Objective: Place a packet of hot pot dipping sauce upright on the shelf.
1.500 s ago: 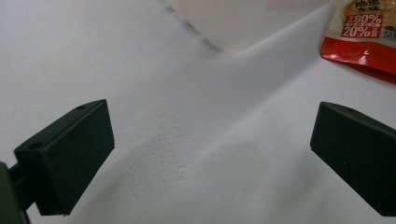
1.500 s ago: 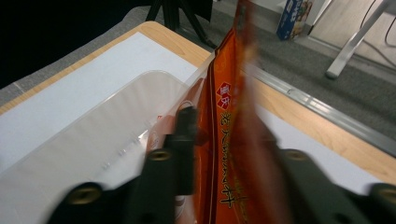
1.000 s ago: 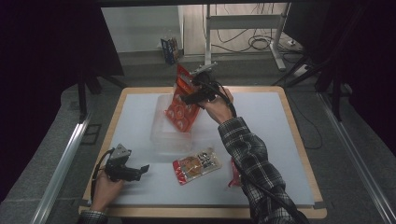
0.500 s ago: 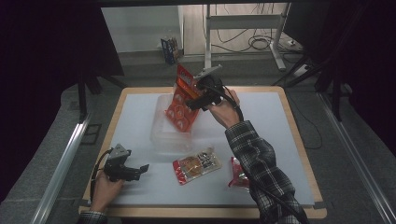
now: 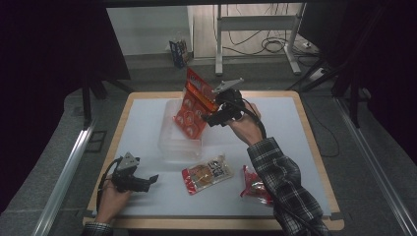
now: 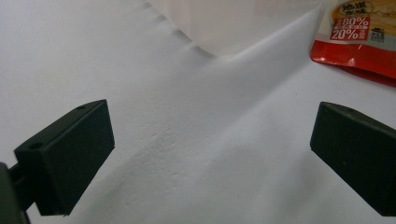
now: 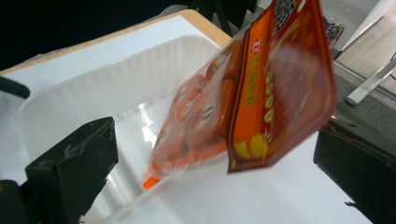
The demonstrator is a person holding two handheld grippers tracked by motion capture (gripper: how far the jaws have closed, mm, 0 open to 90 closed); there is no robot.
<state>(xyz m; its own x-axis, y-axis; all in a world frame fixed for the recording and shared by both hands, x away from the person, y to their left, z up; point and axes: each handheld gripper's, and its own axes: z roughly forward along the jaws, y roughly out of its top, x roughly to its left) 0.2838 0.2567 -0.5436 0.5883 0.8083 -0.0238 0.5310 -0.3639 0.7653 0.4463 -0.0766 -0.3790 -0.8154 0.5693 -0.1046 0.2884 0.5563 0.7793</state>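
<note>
An orange snack bag (image 5: 193,105) stands tilted with its lower end in a clear plastic tray (image 5: 172,142) at the back middle of the white mat. My right gripper (image 5: 209,117) is just right of the bag, and its jaws have just been opening. In the right gripper view the blurred bag (image 7: 252,102) hangs between the wide jaws of the right gripper (image 7: 215,140) over the tray (image 7: 93,93), with neither pad pressing on it. My left gripper (image 5: 150,182) rests open on the mat at the front left, and the left gripper (image 6: 210,135) has nothing between its jaws.
A flat food packet (image 5: 207,173) lies in front of the tray, also seen as a packet corner (image 6: 359,37). A red packet (image 5: 253,184) lies partly under the right sleeve. The wooden table edge (image 5: 147,94) frames the mat; dark floor and cables lie beyond.
The right gripper has let go of the orange bag and drawn back to the right. The bag stays leaning in the tray. The left hand has not moved.
</note>
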